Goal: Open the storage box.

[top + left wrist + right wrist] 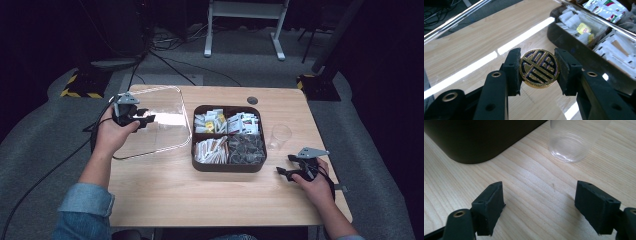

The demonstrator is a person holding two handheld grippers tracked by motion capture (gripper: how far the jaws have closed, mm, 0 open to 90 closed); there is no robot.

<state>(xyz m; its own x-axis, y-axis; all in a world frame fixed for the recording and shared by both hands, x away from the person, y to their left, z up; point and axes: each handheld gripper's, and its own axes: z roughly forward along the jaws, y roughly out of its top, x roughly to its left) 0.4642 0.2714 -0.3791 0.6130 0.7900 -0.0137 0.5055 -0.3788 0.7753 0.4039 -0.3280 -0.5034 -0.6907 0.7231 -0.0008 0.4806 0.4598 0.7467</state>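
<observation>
In the high view, the left gripper sits over the clear lid, which lies flat on the bench just beside the dark compartment box. The box lies ahead of that gripper's tips, its four sections packed with sachets and packets. The right gripper rests low on the bench near the box's closest corner, and the clear plastic cup stands upright just beyond it, close to the box's side wall. Each gripper is held in one hand, with a denim sleeve at the left forearm.

In the left gripper view, the left gripper has its jaws closed on a round gold knob with a dark openwork pattern, one pad pressed against each side of its rim. The knob stands on the clear lid, through which the wood grain shows, with bright light strips reflected across it. Ahead and to the right of the jaws lies the compartment box, white and yellow sachets visible in it.

In the right gripper view, the right gripper has its jaws spread wide apart with nothing between them, bare bench below. Ahead of the left jaw sits the dark rounded corner of the compartment box; ahead of the right jaw stands the base of the clear plastic cup, apart from both jaws.
</observation>
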